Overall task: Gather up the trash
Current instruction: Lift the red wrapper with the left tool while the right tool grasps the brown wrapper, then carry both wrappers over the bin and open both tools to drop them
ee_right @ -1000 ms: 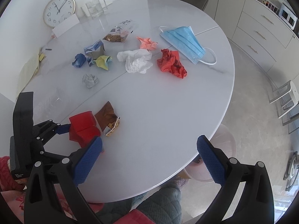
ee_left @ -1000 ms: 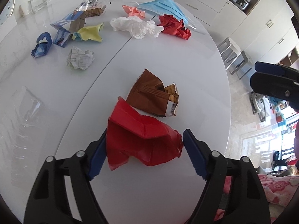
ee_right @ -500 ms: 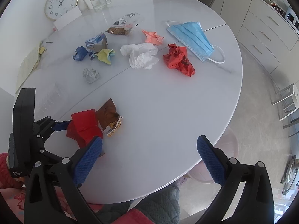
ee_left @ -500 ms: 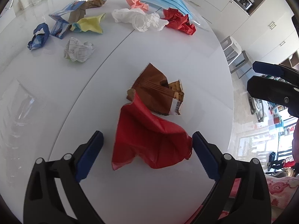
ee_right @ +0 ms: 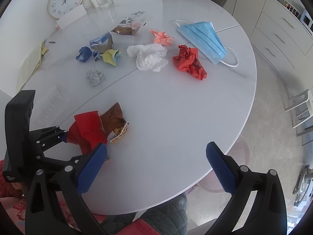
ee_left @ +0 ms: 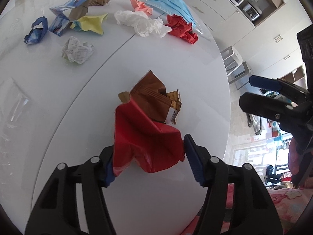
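The tabletop [ee_right: 176, 117] is glossy, smooth white. The red wrapper [ee_left: 144, 141] looks like shiny creased plastic film, the brown packet [ee_left: 152, 99] glossy foil. The hand-held gripper's pads [ee_right: 221, 168] are knurled blue, its arms matt black plastic.

I count two red papers [ee_right: 89, 129] [ee_right: 188, 62], two snack bags [ee_right: 115, 120] [ee_right: 128, 26], one face mask [ee_right: 203, 39], one white tissue [ee_right: 149, 56], one clock [ee_right: 64, 1].

- Red wrapper [ee_left: 144, 137], plain, near the table's [ee_right: 176, 107] front edge.
- Brown snack bag [ee_left: 154, 99] with white label.
- Light blue pleated mask [ee_right: 203, 37] toward the far right edge.
- White tissue [ee_right: 148, 56]; yellow paper [ee_right: 110, 56]; blue-padded fingers [ee_right: 92, 170].
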Demonstrator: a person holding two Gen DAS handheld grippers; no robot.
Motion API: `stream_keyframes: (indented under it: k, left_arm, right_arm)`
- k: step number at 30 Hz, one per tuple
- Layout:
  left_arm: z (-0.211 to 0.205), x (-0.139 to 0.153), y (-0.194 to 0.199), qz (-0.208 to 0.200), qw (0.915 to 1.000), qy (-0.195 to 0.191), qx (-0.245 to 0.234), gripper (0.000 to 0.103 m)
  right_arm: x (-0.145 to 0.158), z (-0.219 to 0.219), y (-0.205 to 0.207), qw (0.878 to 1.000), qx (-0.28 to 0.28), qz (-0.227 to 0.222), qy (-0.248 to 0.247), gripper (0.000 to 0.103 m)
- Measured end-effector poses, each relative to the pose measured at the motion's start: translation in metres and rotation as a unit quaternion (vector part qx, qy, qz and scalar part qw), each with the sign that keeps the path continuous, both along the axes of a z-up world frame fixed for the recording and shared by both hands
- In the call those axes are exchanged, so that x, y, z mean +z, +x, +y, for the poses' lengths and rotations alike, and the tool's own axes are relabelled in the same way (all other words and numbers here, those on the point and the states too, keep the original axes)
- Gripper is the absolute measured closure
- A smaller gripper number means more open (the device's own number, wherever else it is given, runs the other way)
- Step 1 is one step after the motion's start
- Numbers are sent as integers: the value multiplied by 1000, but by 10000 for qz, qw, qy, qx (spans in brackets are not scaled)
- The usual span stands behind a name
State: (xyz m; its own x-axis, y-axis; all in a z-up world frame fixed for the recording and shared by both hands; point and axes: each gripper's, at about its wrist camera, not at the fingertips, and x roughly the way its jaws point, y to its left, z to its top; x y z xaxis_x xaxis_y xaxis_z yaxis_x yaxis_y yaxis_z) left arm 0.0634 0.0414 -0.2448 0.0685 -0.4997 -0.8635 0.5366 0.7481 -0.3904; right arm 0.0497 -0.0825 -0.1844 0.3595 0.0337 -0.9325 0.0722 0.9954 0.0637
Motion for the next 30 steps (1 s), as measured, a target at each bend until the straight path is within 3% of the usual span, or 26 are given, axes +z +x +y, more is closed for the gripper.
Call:
stream_keyframes:
  k: [9,20,24,30]
  left_arm:
    - [28,24,-1,-293,9993,29,251,45]
    - [59,50,-10,-577,9969,20,531,45]
    - [61,50,-10,-577,9965,46,601,45]
    - [47,53,-12,-607,9970,140,468,45]
  right_arm:
    - [-27,34,23,9967,807,54,-78,3]
    - [-66,76,60,9868,1523,333,-448,40]
    - [-62,78,59,9855,1612,346,-395,68]
    - [-46,53,45,9910,1319,212,44,70]
